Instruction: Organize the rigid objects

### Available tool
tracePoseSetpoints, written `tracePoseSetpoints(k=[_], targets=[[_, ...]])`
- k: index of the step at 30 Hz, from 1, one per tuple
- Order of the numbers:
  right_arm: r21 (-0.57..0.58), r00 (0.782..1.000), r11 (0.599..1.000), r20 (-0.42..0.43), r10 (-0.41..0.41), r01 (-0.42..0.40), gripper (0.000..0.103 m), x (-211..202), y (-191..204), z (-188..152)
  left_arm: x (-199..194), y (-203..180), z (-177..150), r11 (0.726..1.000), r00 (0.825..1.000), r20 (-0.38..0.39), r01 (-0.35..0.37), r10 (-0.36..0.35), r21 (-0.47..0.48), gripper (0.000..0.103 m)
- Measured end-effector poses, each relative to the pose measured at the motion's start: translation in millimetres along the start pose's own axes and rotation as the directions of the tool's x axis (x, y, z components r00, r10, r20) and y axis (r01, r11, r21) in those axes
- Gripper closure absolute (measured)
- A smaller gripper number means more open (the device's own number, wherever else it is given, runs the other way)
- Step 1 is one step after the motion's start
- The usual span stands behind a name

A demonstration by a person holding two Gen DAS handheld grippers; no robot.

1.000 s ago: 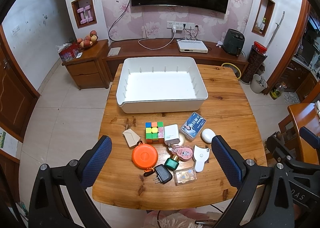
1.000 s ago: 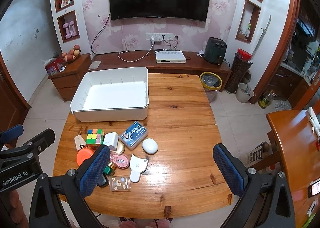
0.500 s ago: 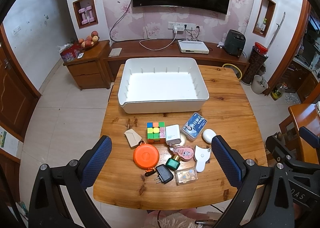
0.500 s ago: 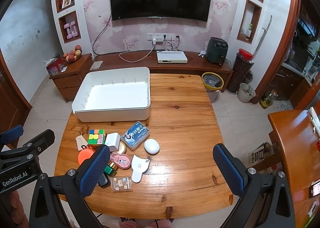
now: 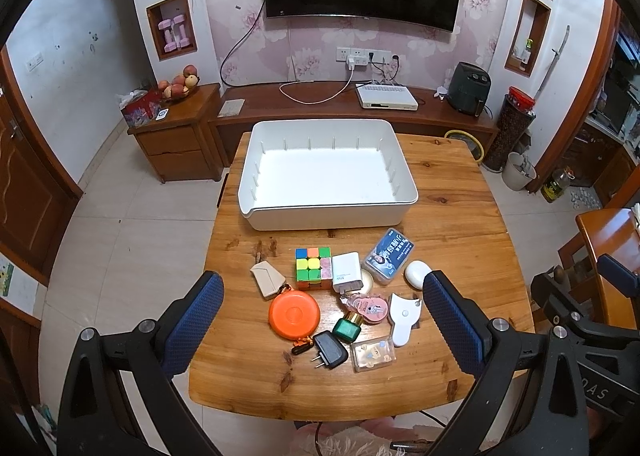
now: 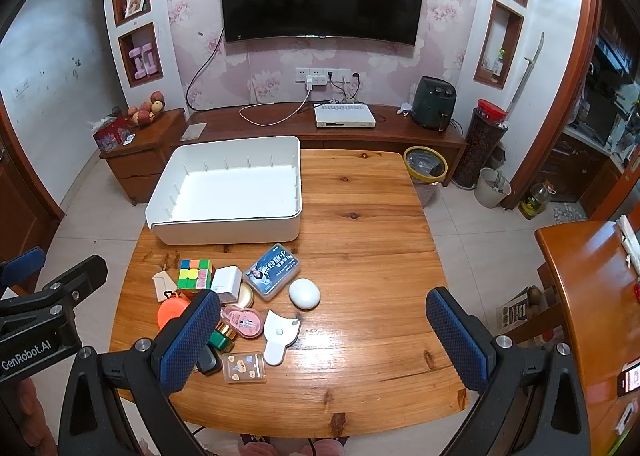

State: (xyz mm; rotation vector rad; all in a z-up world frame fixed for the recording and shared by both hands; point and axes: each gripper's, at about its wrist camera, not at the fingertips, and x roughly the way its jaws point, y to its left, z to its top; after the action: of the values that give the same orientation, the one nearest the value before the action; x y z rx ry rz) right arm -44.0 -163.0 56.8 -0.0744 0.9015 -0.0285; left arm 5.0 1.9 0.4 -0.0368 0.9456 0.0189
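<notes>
An empty white bin [image 5: 328, 212] [image 6: 228, 232] stands at the far side of a wooden table [image 5: 460, 224] [image 6: 368, 224]. In front of it lie several small objects: a colour cube [image 5: 313, 268] [image 6: 195, 274], a white charger [image 5: 346, 272], an orange round case [image 5: 294, 314], a blue-labelled box [image 5: 387, 254] [image 6: 272, 271], a white oval case [image 5: 417, 274] [image 6: 304, 293], a black plug [image 5: 330, 348]. My left gripper [image 5: 318, 332] is open high above them. My right gripper [image 6: 320, 340] is open and empty, to the right of the pile.
A TV bench with a white box [image 6: 345, 116] and an air fryer [image 6: 434, 102] runs behind the table. A yellow-rimmed bin [image 6: 425, 166] stands at the table's far right corner. A second wooden table [image 6: 592, 296] is at the right.
Both views have shifted slightly, with the table and objects sitting a little lower in frame. Nothing on the table has moved. Both grippers stay open.
</notes>
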Motion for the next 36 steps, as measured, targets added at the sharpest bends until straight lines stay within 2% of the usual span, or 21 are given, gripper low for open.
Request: tracePoseSetpoints(k=[19, 25, 36], targets=[[-0.005, 1.0, 1.0, 0.003, 0.007, -0.007, 0.0, 0.4, 8.7, 5.9, -2.8, 4.8, 0.5, 1.0, 1.0, 0.004, -0.002, 0.002, 0.001, 0.003], [-0.009, 1.0, 1.0, 0.015, 0.012, -0.012, 0.0, -2.4, 16.5, 10.4, -11.6, 9.3, 12.3, 1.0, 1.0, 0.008, 0.001, -0.001, -0.002, 0.003], [-0.009, 1.0, 1.0, 0.016, 0.013, -0.013, 0.0, -5.1, 14.4, 8.2, -14.7, 7.3, 14.5, 1.0, 1.0, 0.009, 0.0, 0.0, 0.0, 0.003]])
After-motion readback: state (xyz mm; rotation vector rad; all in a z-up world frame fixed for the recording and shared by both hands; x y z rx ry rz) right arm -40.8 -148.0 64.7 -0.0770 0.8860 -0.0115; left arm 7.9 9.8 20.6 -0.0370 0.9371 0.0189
